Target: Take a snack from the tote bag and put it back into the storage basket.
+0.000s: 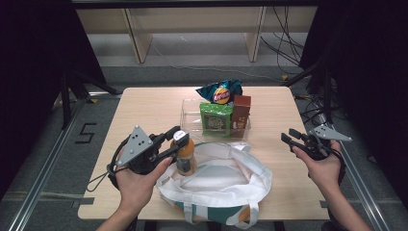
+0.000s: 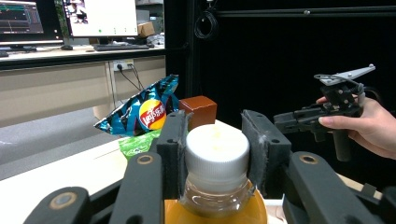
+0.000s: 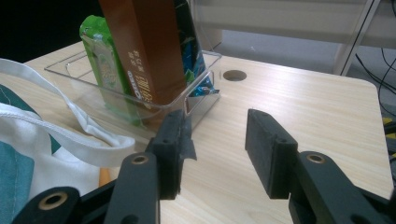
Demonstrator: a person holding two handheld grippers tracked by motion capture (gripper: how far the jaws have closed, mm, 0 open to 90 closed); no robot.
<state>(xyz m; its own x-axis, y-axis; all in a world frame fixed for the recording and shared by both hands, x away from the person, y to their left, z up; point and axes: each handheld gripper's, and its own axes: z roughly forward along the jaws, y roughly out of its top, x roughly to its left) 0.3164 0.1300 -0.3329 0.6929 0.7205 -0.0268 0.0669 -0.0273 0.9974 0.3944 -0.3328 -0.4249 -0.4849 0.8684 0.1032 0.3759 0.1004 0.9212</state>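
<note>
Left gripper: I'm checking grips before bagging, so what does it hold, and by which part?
The left gripper clamps the clear plastic orange-juice bottle by its white screw cap.

Upright orange-drink bottle [image 1: 185, 156] with white cap, at the tote bag's [image 1: 226, 178] edge.

Even overhead light falls on the pale wooden tabletop [image 1: 144, 110] in the high view, while black curtains swallow both sides; the whole picture is soft, with small print unreadable. Shadows under the white cloth tote bag [image 1: 226, 178] are faint and short. In the left gripper view the white ribbed bottle cap [image 2: 215, 150] glares slightly, and the near jaws blur. The clear plastic bin [image 3: 140, 100] catches thin highlights, perhaps from ceiling lamps.
</note>
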